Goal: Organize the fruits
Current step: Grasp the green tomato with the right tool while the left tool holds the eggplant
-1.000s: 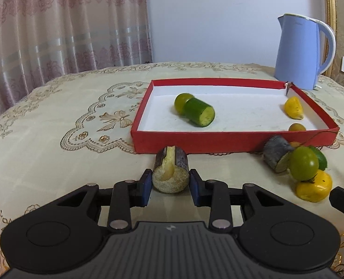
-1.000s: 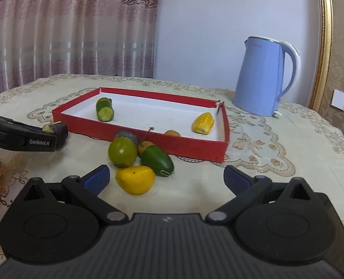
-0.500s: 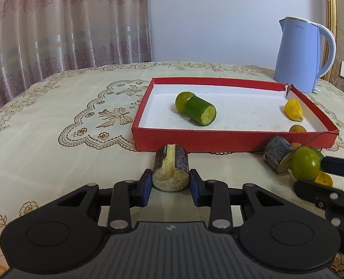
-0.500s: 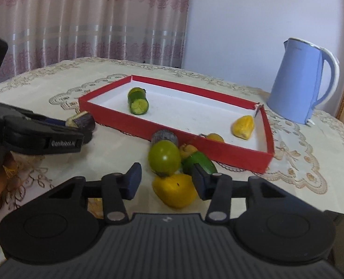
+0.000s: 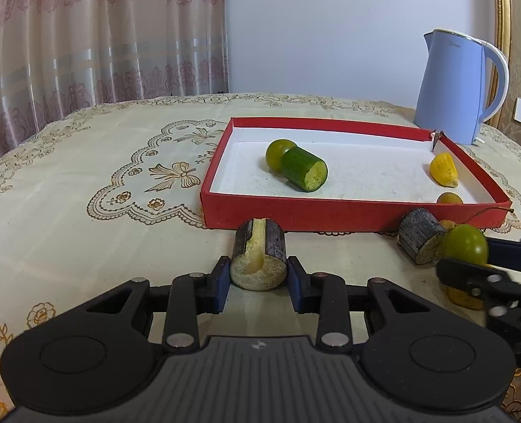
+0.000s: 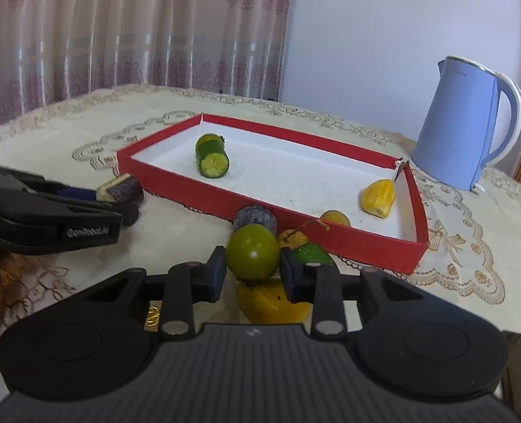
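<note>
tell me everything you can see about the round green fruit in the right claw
The round green fruit is smooth and glossy, olive-green with a small dark spot on its front, and looks whole. It sits between the blue pads of the right claw, whose jaws have just been closing and now press on both its sides. It is outside the red tray, near its front wall. Behind it lies a dark-skinned cut piece; a yellow fruit lies below it.
</note>
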Tool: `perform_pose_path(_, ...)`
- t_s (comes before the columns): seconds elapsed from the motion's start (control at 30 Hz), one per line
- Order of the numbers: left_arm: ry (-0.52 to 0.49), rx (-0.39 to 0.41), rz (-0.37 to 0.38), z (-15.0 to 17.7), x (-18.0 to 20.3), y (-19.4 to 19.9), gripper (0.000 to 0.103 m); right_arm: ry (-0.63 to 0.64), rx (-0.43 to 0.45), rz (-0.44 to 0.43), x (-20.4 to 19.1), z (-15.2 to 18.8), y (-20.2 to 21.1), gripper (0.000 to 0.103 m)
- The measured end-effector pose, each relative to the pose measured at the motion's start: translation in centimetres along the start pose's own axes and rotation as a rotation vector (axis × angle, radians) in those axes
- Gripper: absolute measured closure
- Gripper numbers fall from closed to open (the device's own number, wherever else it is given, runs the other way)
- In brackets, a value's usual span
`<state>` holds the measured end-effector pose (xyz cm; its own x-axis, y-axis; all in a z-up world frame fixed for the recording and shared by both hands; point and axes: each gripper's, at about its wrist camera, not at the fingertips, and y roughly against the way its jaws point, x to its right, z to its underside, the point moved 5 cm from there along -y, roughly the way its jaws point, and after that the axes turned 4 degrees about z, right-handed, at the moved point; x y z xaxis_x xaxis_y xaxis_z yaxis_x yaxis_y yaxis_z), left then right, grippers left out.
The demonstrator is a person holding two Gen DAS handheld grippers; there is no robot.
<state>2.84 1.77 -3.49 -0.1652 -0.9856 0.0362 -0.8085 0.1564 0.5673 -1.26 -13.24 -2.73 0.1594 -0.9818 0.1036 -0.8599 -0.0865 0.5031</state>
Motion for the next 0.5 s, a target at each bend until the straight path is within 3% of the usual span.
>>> perform_pose_path(0.27, 0.001, 0.000, 0.001, 0.0, 0.0, 0.0, 0.070, -0.093, 0.042, -0.003, 2.2, 0.3, 2.9, 0.073)
perform_pose_path(0.5, -0.005, -0.001, -0.003, 0.0, 0.0, 0.0, 0.070, -0.169, 0.035, 0.049, 5.0, 1.3, 3.1, 0.073)
